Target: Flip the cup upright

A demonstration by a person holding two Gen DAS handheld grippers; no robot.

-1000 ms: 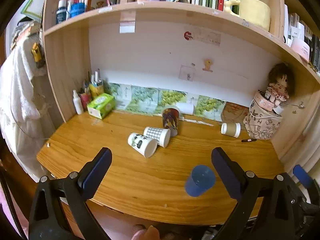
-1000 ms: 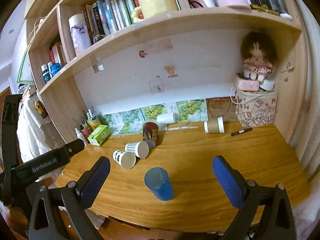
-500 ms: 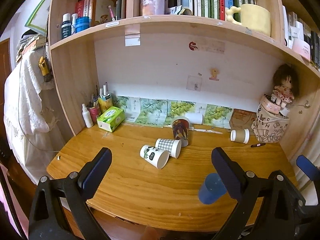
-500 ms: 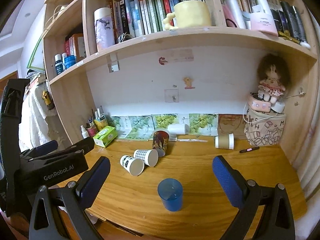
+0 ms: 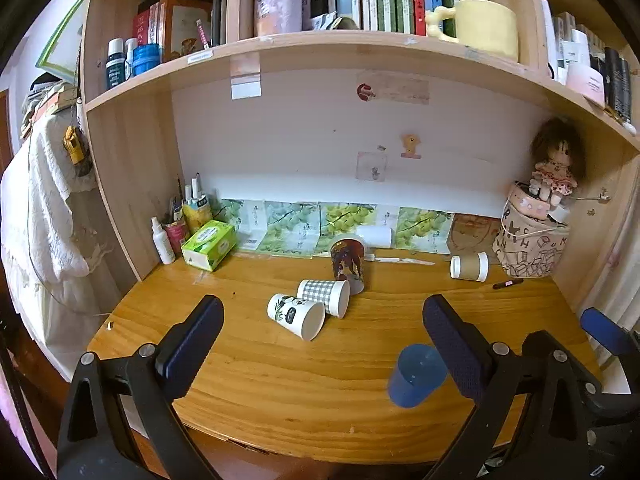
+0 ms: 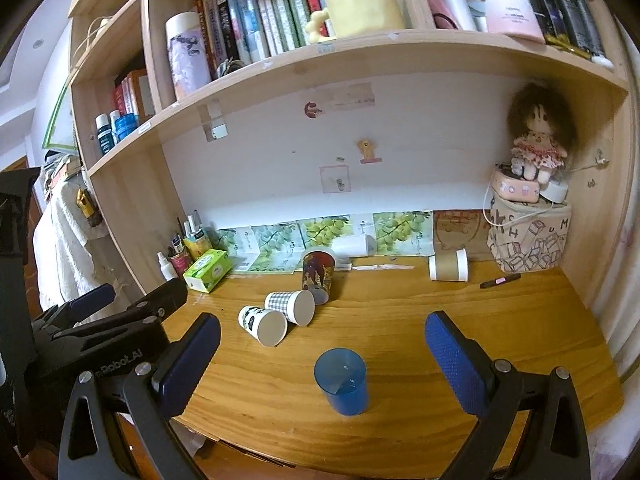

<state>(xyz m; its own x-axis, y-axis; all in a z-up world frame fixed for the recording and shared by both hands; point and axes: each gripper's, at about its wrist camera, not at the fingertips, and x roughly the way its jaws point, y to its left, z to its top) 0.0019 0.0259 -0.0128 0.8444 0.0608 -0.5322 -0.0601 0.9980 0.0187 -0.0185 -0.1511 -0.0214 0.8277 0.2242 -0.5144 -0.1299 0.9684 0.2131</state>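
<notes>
A blue plastic cup (image 6: 342, 381) stands upright, mouth up, near the front edge of the wooden worktop (image 6: 500, 320), between and just ahead of the wide-open jaws of the right gripper (image 6: 320, 354), which grip nothing. From the left wrist view the same cup (image 5: 416, 376) sits just inside that gripper's right-hand pad, which cuts off part of its rim. The left gripper (image 5: 322, 338) also has its jaws spread wide and empty (its body shows at the left edge of the right wrist view).

Farther ahead of both sets of jaws, three paper cups cluster near the worktop's middle: a panda-print cup (image 5: 296, 316) and a checked cup (image 5: 325, 297) lie on their sides, touching, open mouths toward the cameras, while a dark patterned cup (image 5: 347, 262) stands tilted behind them; whether it leans on the checked one cannot be made out. A brown sleeved cup (image 5: 469, 267) lies on its side well to the right, beside a dark pen (image 5: 508, 283). A white cylinder (image 5: 375, 236) at the back wall is partly hidden behind the patterned cup. A green tissue box (image 5: 209, 244) sits far left.
</notes>
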